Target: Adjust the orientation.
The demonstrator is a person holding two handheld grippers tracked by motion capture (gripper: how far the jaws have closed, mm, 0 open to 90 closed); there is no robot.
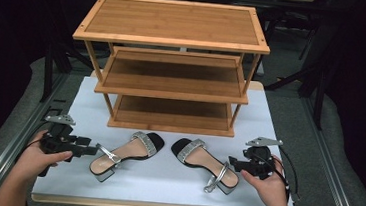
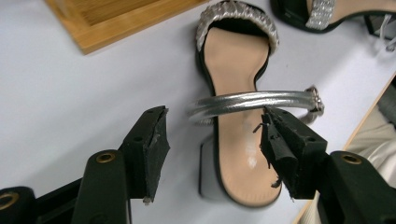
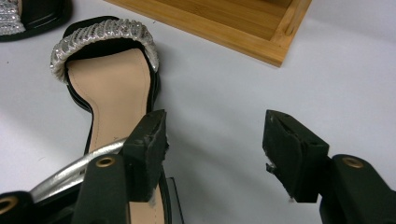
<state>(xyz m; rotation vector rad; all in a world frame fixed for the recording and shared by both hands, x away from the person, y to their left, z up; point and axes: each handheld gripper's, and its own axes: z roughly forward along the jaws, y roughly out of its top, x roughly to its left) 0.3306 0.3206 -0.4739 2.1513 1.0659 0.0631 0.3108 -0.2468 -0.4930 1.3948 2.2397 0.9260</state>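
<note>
left gripper (image 1: 95, 148) low on the white table (image 1: 164, 181), jaws wide apart and holding nothing. in the left gripper view its jaws straddle the heel end of the left sandal (image 1: 125, 154), with the silver ankle strap (image 2: 254, 100) just ahead of the fingertips; the right-hand jaw tip looks to be at or just touching the strap, contact not certain. right gripper (image 1: 231, 163) also spread wide and holding nothing, set at the heel of the right sandal (image 1: 204, 164); in the right gripper view one jaw sits over the strap and heel, the other over bare table.

judged step: approach to grasp each sandal at the heel. to do it well: centre the jaws on the heel block or sole edge rather than the loose strap, which would likely flex and let the shoe swing; close evenly, then lift level.

sandals: black sole edge, tan insole, glittery silver toe band, block heel. both lie flat, toes toward each other and the rack.

beyond them, the wooden shoe rack (image 1: 173, 74), three bare shelves, well apart from the grippers.
</note>
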